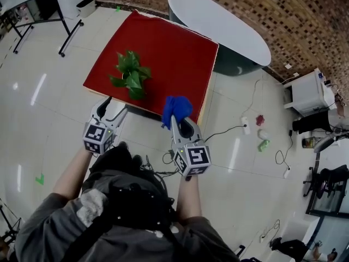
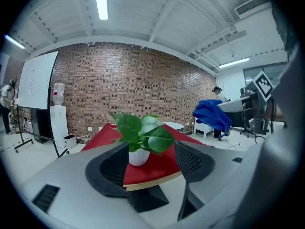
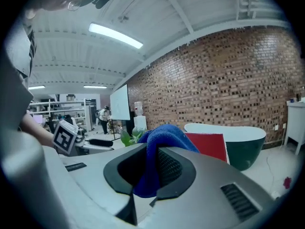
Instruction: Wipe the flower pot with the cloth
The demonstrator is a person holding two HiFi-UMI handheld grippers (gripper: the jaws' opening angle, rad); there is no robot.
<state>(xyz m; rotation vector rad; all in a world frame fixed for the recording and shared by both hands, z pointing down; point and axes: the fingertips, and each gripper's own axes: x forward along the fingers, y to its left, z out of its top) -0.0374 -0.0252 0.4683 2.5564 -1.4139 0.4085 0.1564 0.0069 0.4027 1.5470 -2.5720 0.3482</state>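
Right hand-held gripper [image 3: 155,173] has its jaws closed on a blue cloth [image 3: 164,135], which is pinched between the ribbed pads and bunches up above the jaw tips. In the head view the cloth hangs in the air over the near edge of the desk [image 1: 169,48], to the right of the flower pot [image 2: 138,156] and apart from it. The flower pot is small and white, stands upright on the near left part of the red-topped desk, and carries a leafy green plant [image 1: 131,75] whose leaves hide it from above. Just short of the desk's near edge, the left hand-held gripper [image 1: 115,107] points toward the plant with its jaws well apart and nothing gripped; the pot shows between them only in the distance. Beyond the desk's far right corner stands an oval table [image 1: 218,23] with a pale top and a dark green base, in front of a brick wall [image 1: 283,15]. Cables [image 1: 223,131] trail across the glossy pale floor [image 1: 49,108], and a whiteboard [image 2: 37,80] stands at the left.
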